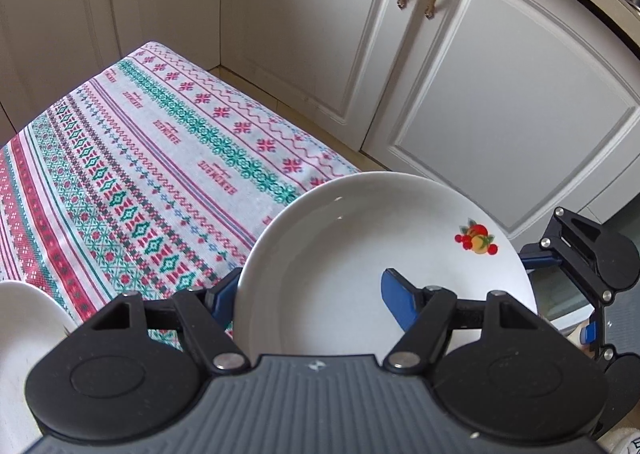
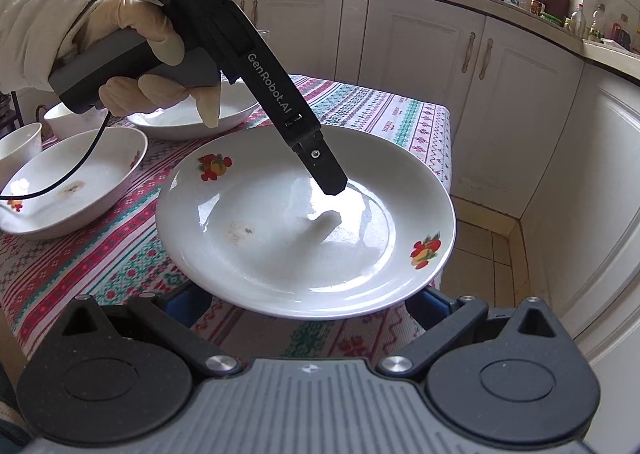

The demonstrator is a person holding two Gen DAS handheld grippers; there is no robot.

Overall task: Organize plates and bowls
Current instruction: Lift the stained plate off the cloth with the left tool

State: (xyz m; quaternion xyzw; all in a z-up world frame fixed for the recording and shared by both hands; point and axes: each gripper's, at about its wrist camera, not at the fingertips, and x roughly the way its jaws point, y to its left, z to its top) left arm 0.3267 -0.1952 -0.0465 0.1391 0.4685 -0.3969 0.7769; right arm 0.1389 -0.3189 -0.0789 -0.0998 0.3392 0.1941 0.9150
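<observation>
A white plate with fruit decals (image 2: 280, 238) hangs over the right edge of the patterned tablecloth (image 2: 80, 266). It also shows in the left wrist view (image 1: 360, 254). My left gripper (image 1: 316, 294) straddles the plate's rim, one blue finger (image 1: 400, 302) over the plate and the other below; in the right wrist view its tip (image 2: 328, 178) rests in the plate. My right gripper (image 2: 304, 306) is open, its blue fingers (image 2: 184, 304) below the plate's near rim. Three white bowls (image 2: 76, 182) (image 2: 192, 118) (image 2: 72, 120) stand at the left.
A white cup (image 2: 18, 146) stands at the far left. White cabinet doors (image 1: 500, 114) stand close beyond the table's edge, with tiled floor (image 2: 484, 254) between. The counter (image 2: 520, 2) carries bottles and a knife block. A white dish rim (image 1: 24, 318) shows at lower left.
</observation>
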